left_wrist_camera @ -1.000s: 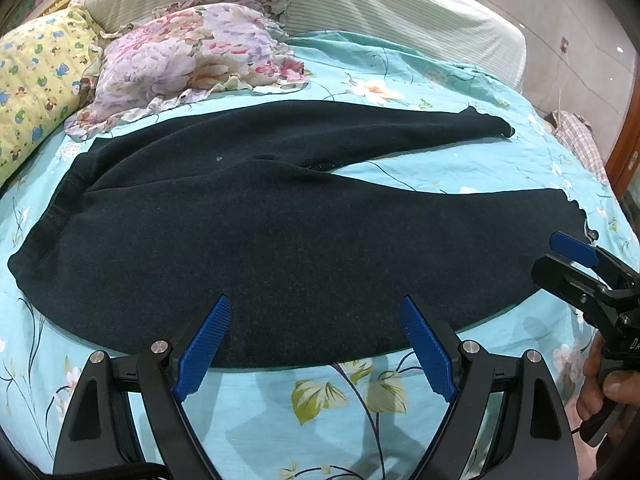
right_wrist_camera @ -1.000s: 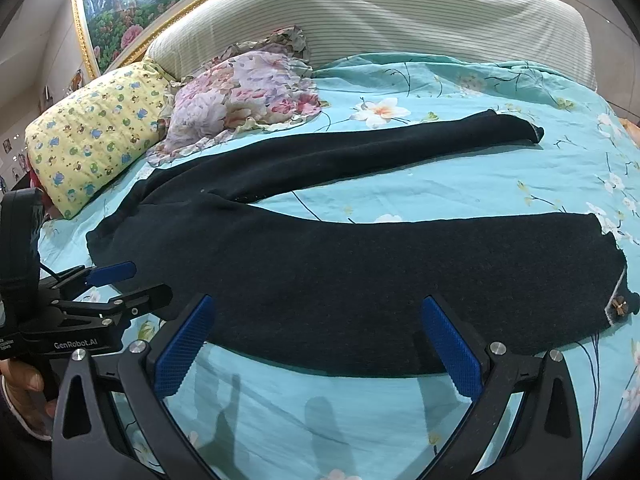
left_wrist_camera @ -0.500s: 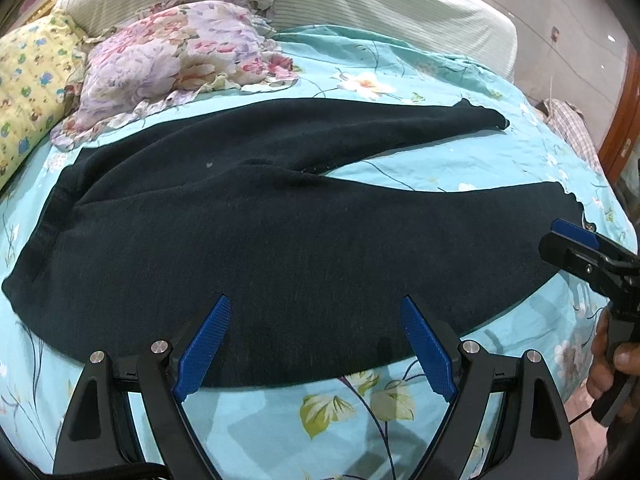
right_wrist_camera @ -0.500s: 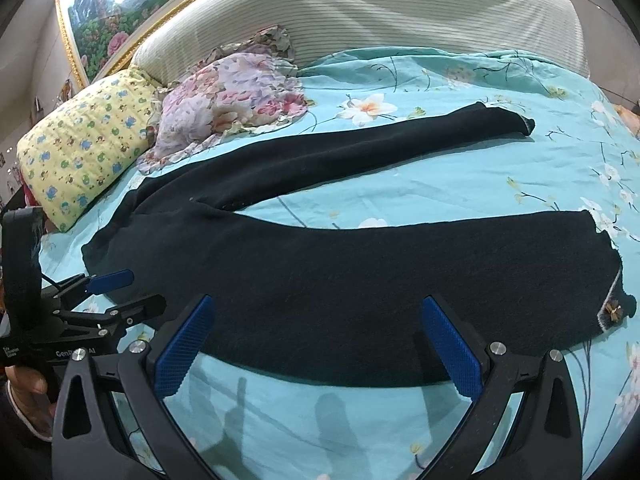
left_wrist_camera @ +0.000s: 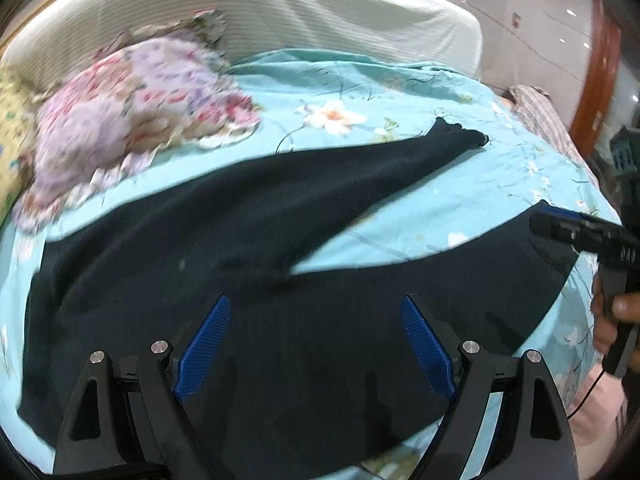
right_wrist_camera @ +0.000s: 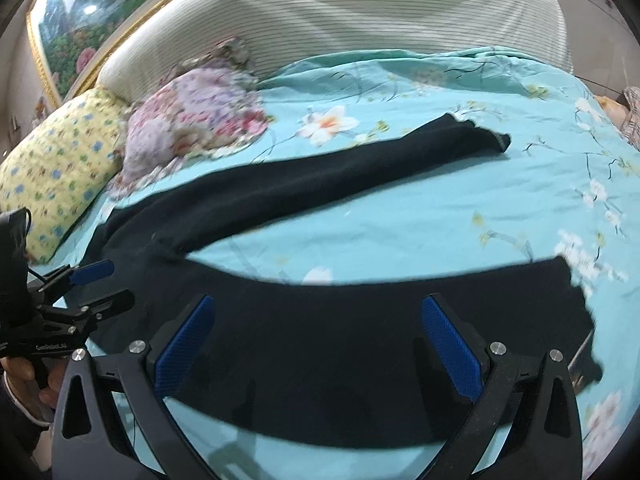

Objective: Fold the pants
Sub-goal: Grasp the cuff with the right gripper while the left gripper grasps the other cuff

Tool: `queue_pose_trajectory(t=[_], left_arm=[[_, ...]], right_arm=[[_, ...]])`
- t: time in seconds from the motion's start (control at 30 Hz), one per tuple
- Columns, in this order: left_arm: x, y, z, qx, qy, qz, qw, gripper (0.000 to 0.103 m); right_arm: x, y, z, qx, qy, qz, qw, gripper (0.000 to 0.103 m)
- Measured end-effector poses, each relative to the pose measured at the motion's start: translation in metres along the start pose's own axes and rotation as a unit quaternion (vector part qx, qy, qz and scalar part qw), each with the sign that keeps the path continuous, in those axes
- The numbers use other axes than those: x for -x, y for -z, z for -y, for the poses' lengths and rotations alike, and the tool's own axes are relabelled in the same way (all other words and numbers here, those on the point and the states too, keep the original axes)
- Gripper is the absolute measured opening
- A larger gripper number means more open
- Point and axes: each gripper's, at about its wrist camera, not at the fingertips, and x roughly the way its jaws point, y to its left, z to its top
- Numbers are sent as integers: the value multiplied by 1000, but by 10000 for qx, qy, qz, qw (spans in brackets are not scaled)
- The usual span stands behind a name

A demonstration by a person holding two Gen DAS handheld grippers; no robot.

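While the bed [right_wrist_camera: 400,216] in its turquoise floral sheet is filling both views, the dark pants [right_wrist_camera: 320,340] are lying spread flat across it, legs reaching right. Floral pillows [right_wrist_camera: 192,124] are sitting far left. Left gripper [left_wrist_camera: 316,344] and right gripper [right_wrist_camera: 316,344] are hovering over the near leg, jaws gaping wide, gripping nothing.

The black pants [right_wrist_camera: 320,344] lie spread flat on the turquoise bedsheet [right_wrist_camera: 420,224], low enough for a gripper to pass over them. Between their two legs a bare wedge of sheet opens toward the hems. Behind the pants' waist end, the floral pillow [right_wrist_camera: 196,124] and yellow pillow [right_wrist_camera: 56,164] block the way; the striped headboard [right_wrist_camera: 340,12] walls off the far side.
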Motion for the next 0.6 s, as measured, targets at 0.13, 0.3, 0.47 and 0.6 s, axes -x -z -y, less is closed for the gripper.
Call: queue_pose_trajectory(t=[0.13, 0.3, 0.47, 0.6], left_arm=[[-17, -27, -7, -252, 247, -163, 9992, 87], [-43, -64, -13, -539, 462, -310, 9970, 87], [-77, -98, -17, -872, 614, -529, 9929, 87], [-109, -119, -21, -1088, 807, -786, 9877, 87]], right_arm=[[-6, -26, 22, -369, -18, -28, 9993, 103], [-17, -56, 43, -683, 95, -52, 9976, 103], [-32, -82, 66, -989, 252, -84, 9947, 103], [-46, -102, 91, -1411, 366, -147, 9892, 103]])
